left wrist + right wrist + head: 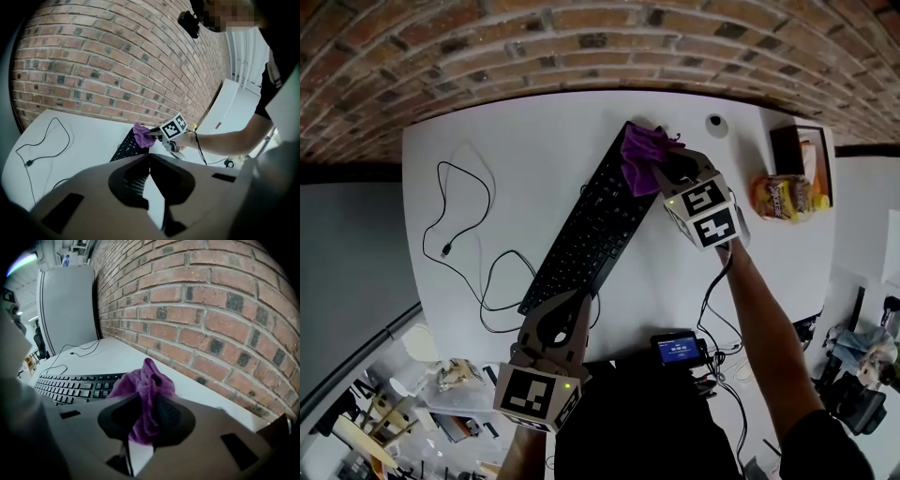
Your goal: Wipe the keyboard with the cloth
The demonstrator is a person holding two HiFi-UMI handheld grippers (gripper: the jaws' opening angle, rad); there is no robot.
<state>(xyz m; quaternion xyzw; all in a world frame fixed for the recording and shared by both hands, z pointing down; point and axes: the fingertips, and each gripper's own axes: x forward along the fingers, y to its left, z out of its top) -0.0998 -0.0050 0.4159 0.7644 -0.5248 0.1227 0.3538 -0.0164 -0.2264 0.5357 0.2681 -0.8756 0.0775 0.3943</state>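
With the right gripper (667, 172) pinching the crumpled purple cloth (639, 155) and the left gripper (577, 300) closed empty, keys of the long black keyboard (591, 230) might have snagged the cloth free.

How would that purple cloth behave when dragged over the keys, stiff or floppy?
Probably floppy: the purple cloth bunches in folds where the right gripper pinches it. Likely light, since it holds its crumpled shape. It might catch on the keyboard keys.

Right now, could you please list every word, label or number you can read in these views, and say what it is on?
No text can be read with certainty.
Keyboard: key legends too small.
Snack bag: print blurred.
Small screen: digits too small.
Red sticker on cabinet: too small.
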